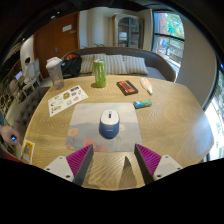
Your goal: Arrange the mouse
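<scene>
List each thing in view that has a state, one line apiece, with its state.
gripper: open, holding nothing
mouse: resting on the mouse pad, ahead of the fingers, untouched
mouse pad: lying flat on the table
green can: standing upright
clear container: upright
leaflet: lying flat
red booklet: lying flat

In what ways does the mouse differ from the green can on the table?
The mouse is low, rounded and grey-white; the can is tall, upright and green. The mouse lies on a pale mat just ahead of the open fingers; the can stands far beyond them, on bare wood. Both rest on the same table, untouched.
</scene>
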Demonstrator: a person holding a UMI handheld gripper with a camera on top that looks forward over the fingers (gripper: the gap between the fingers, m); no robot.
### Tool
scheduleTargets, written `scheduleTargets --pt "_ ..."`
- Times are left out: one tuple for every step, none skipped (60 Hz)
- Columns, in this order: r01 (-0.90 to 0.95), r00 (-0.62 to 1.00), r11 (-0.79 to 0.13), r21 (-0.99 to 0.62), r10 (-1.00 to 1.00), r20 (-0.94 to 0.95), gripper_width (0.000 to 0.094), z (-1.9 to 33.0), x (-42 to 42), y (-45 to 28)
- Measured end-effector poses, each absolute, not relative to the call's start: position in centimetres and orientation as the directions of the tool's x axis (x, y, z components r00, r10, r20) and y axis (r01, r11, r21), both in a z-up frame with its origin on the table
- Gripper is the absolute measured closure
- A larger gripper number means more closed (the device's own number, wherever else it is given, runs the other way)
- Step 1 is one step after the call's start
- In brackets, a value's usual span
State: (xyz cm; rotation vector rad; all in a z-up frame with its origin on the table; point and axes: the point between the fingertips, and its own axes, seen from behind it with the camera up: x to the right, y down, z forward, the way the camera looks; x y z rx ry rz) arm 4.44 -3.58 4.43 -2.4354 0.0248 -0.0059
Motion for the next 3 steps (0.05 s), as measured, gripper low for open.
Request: scheduleTargets --pt "-0.021 1.000 -0.765 -0.643 -0.024 -0.004 0.0093 4.5 4.6 -4.5" --pt "-0.027 1.000 -0.770 -0.638 -0.029 -0.007 0.0093 4.5 4.8 -5.5" --pt "-0.034 0.999 -0.776 -0.629 -0.035 -0.011 0.0090 4.6 5.0 -6.3"
